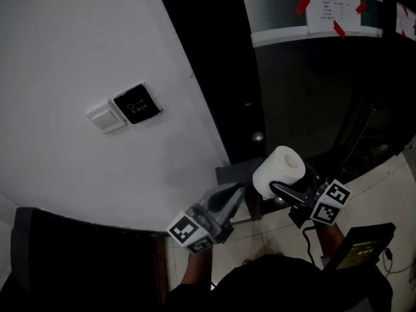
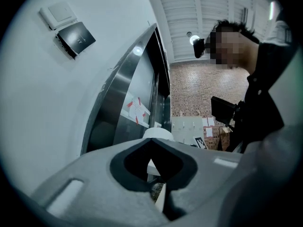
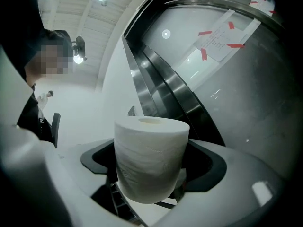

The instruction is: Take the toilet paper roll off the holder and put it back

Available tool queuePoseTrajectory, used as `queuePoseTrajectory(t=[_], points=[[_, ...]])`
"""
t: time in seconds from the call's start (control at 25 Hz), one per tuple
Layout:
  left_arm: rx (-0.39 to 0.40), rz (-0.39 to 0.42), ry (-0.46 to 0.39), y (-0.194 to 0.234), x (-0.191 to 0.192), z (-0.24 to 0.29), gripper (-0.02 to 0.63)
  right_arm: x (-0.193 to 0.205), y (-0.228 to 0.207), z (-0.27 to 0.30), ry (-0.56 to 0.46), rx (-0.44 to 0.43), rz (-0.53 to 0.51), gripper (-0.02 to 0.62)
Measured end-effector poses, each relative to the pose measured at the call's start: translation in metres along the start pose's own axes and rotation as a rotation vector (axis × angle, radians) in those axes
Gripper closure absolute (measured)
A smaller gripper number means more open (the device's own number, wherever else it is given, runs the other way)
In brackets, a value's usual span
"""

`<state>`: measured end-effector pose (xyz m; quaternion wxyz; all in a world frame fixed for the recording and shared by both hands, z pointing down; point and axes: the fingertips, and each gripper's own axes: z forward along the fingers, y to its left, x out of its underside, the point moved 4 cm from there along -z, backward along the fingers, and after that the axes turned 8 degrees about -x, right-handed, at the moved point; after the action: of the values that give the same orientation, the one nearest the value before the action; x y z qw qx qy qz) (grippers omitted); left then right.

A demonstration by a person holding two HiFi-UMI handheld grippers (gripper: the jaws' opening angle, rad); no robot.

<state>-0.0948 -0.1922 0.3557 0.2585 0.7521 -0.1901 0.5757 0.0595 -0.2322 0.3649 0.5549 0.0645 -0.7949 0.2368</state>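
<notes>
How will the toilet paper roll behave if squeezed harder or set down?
Likely light and soft: the toilet paper roll looks thickly wound, so the right tool could dent it. Its papery surface probably grips well. On its side it would likely roll.

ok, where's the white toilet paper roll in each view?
Head view: white toilet paper roll, right of centre, gripped in the jaws.
Left gripper view: only its top shows, just above the closed jaws.
Right gripper view: centre, upright between the jaws.
Shared landmark: white paper notice stuck up with red tape.
</notes>
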Motion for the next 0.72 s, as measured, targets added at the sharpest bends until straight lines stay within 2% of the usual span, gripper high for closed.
queuePoseTrajectory(t=[0.28, 0.56, 0.72], points=[[0.017, -0.045, -0.042, -0.0024, -0.0035, -0.0009, 0.606, -0.0030, 0.0029, 0.0012, 0.001, -0.012, -0.003, 0.164], [0.007, -0.033, -0.028, 0.0003, -0.0008, -0.0016, 0.606, -0.0046, 0.0070, 0.0026, -0.011, -0.031, 0.010, 0.164], [0.008, -0.035, -0.030, 0.0006, -0.0019, -0.0010, 0.606, -0.0087, -0.0016, -0.0060, -0.045, 0.001, 0.032, 0.164]])
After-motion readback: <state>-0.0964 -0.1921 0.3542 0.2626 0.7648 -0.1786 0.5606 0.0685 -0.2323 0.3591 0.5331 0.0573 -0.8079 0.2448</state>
